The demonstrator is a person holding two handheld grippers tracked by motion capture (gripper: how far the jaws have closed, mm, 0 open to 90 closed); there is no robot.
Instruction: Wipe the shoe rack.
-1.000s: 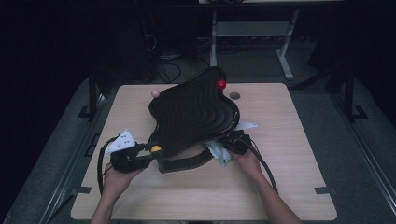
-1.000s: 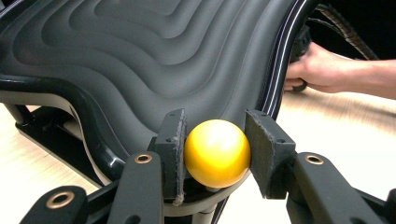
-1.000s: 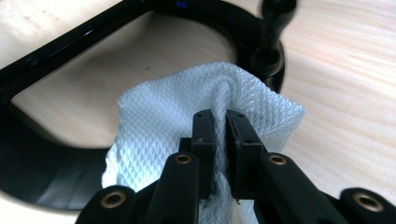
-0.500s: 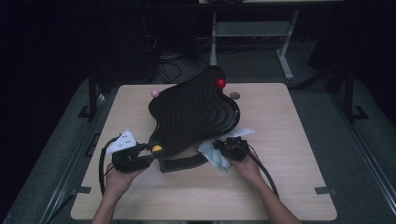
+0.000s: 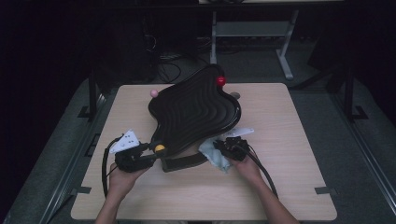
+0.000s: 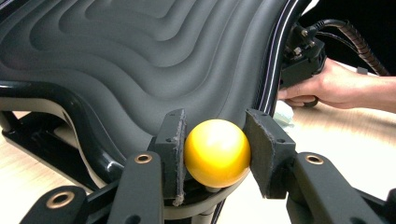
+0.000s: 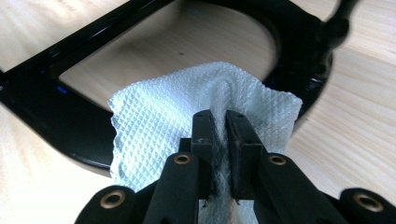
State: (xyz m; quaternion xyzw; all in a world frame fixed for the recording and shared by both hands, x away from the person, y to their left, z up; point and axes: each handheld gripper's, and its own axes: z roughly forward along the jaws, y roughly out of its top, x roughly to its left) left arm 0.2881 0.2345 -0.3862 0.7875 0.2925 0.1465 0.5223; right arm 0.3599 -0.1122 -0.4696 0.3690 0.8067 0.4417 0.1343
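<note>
Clearly, the left gripper (image 6: 212,154) is grasping a glossy yellow ball (image 6: 217,152), a smooth round knob that sits at the near edge of a big black tray (image 5: 194,114). Both rubber pads (image 6: 173,149) press on its sides. The tray has a wavy outline and a matte surface with ridges like stepped contour lines, and a thin shiny rim runs around it. It stands tilted on a glossy black frame (image 5: 184,162) which rests on the bench (image 5: 289,186), a light wooden top with fine grain. From the high view, the tray rises toward the far side, where a red ball (image 5: 221,80) sits at its top edge and a pink ball (image 5: 154,93) at its left edge.

The right gripper (image 7: 218,122) is clenched on a white paper towel (image 7: 187,126), soft and crumpled, with a small diamond embossing. The narrow black jaws pinch a fold of it, almost meeting. The towel hangs just in front of the curved, shiny part of the frame, under the tray's right lower edge, and the bench wood shows through the frame opening. A black cable (image 5: 261,170) trails from this gripper along the person's forearm. On the left gripper lies a grey three-cornered plate (image 5: 124,141).
</note>
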